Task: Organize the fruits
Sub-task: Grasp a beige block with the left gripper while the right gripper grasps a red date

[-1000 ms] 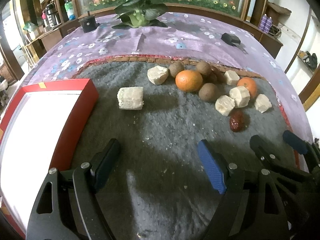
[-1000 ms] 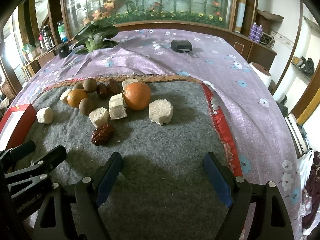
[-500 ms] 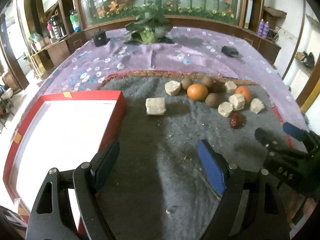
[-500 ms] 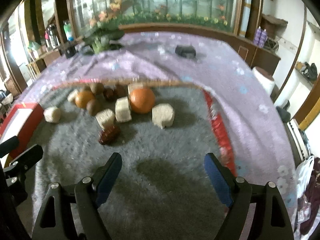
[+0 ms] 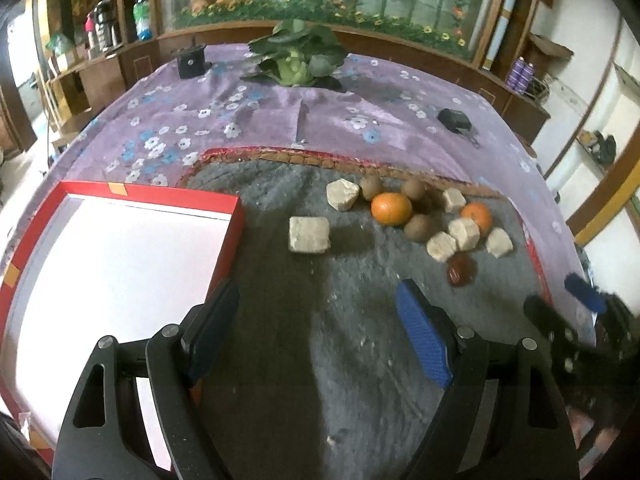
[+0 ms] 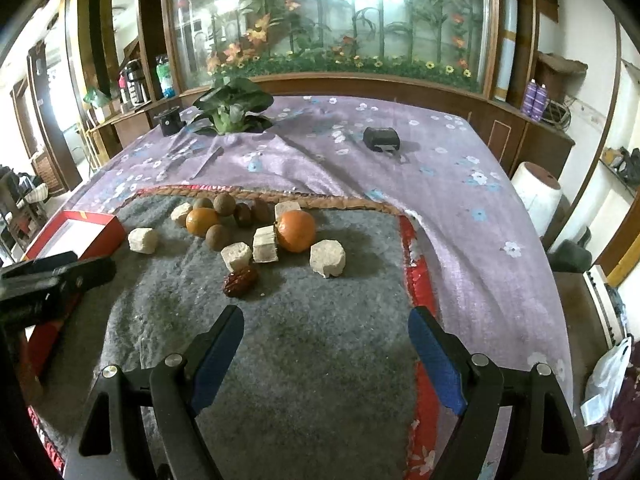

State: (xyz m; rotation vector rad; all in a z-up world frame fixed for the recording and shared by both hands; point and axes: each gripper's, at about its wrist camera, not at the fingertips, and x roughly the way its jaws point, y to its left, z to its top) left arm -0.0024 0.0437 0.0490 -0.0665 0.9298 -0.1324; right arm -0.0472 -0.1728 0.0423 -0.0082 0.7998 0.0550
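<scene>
Plainly, the fruits lie in a loose cluster on the grey felt mat, toward its far edge: two oranges, the nearer orange and the farther orange, several small brown round fruits, one wrinkled red date, and pale cut chunks among them. The oranges look firm and moderately weighty, apt to roll, so a grip across the widest middle seems safest; the brown fruits are small and smooth and may slip from the pads; the date looks soft and light; the chunks look crumbly, best taken on their flat sides with little force. To the left the red box with its white floor stands bare, seemingly the destination. The left gripper and right gripper both hover spread wide and hold nothing, short of the cluster.
</scene>
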